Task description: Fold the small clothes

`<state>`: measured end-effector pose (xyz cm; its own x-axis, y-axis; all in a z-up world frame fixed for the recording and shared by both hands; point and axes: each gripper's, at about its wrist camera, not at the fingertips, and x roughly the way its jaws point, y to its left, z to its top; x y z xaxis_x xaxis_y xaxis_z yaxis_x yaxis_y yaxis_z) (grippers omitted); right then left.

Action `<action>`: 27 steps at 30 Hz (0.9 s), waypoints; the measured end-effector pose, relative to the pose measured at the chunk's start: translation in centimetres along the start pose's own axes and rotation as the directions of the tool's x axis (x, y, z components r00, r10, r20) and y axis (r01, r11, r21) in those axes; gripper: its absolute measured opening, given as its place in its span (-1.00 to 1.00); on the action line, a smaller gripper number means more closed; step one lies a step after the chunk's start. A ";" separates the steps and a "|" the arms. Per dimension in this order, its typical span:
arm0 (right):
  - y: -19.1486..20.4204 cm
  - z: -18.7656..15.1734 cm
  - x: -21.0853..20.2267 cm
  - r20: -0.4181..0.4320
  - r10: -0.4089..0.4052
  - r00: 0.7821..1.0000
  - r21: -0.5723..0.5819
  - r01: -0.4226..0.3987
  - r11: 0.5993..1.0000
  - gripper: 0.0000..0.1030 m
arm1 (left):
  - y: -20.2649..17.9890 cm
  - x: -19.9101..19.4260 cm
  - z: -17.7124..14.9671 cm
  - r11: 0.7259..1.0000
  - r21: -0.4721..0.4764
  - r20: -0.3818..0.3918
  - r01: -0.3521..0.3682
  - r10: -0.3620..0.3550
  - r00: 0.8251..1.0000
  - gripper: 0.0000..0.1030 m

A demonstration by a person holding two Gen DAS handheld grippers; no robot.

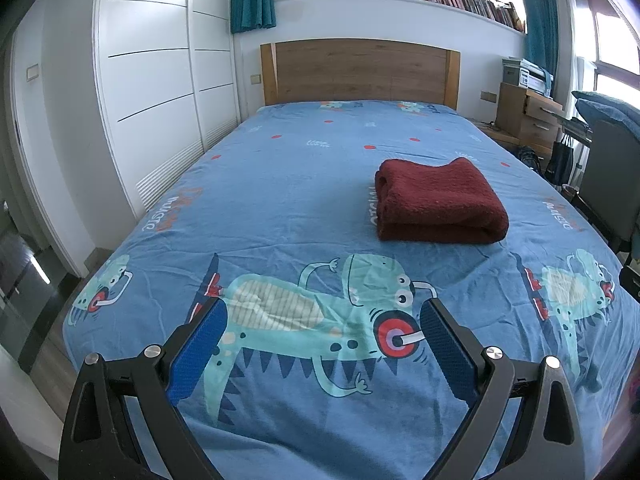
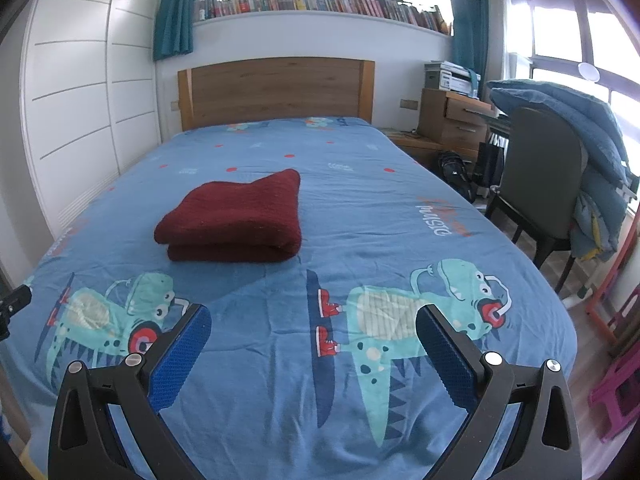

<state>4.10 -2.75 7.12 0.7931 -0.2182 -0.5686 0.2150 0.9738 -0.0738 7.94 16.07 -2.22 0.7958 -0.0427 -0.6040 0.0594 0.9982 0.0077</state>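
Observation:
A dark red fluffy cloth [image 1: 440, 200] lies folded into a thick rectangle on the blue dinosaur-print bed sheet [image 1: 288, 200]. It also shows in the right wrist view [image 2: 236, 218], left of centre. My left gripper [image 1: 323, 311] is open and empty, held above the near end of the bed, well short of the cloth and to its left. My right gripper [image 2: 313, 318] is open and empty, also above the near end of the bed, short of the cloth and to its right. Its blue pads [image 2: 448, 360] hold nothing.
A wooden headboard [image 1: 360, 70] stands at the far end. White wardrobe doors [image 1: 152, 80] run along the left side. On the right are a dark chair draped with a blue quilt [image 2: 544, 184], wooden drawers [image 2: 452, 120] and a pink stool [image 2: 616, 392].

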 end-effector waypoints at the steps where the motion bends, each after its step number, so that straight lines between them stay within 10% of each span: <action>1: 0.0 0.0 0.0 0.000 0.000 1.000 0.000 0.000 1.000 0.99 | 0.0 0.0 0.0 1.000 0.000 0.000 0.000 0.000 1.000 0.85; 27: -0.9 -0.6 0.2 -0.016 -0.031 0.999 0.012 0.032 0.999 0.99 | 0.0 -0.2 -0.2 1.000 0.004 -0.003 0.006 -0.006 1.000 0.85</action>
<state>3.73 -3.63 6.52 0.7767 -0.2477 -0.5791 0.2469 0.9656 -0.0818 7.62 16.05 -2.23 0.7939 -0.0485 -0.6061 0.0666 0.9978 0.0074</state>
